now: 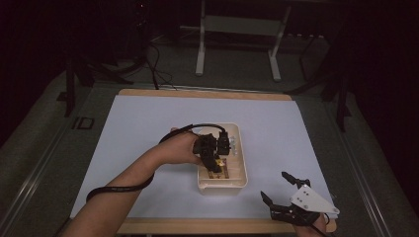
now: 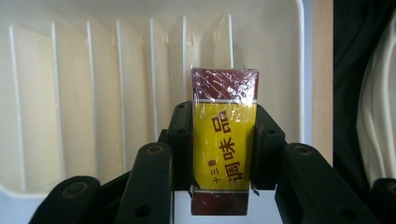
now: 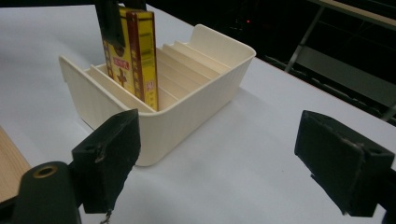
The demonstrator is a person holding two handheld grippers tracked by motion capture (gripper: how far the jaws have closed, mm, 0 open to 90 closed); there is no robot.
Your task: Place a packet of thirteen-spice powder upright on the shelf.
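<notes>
A yellow and dark red box (image 2: 224, 140) wrapped in clear film stands upright in my left gripper (image 2: 223, 147), whose jaws are shut on its two sides. The box (image 3: 133, 56) is lowered into a slot near one end of a cream slotted bin (image 3: 196, 93). In the high view the left gripper (image 1: 213, 157) hangs over the bin (image 1: 242, 168) with the box (image 1: 217, 163) under it. My right gripper (image 1: 278, 190) rests near the table's front right corner, its jaws wide apart with nothing between them. In its own view the right gripper (image 3: 233, 158) faces the bin from a short way off.
The bin's ribs (image 2: 91, 93) divide it into several narrow slots. A white sheet (image 1: 148, 123) covers the wooden table (image 1: 207, 226). A metal frame (image 1: 237, 29) stands on the floor beyond the table. The cable (image 1: 118, 187) of the left gripper loops along the forearm.
</notes>
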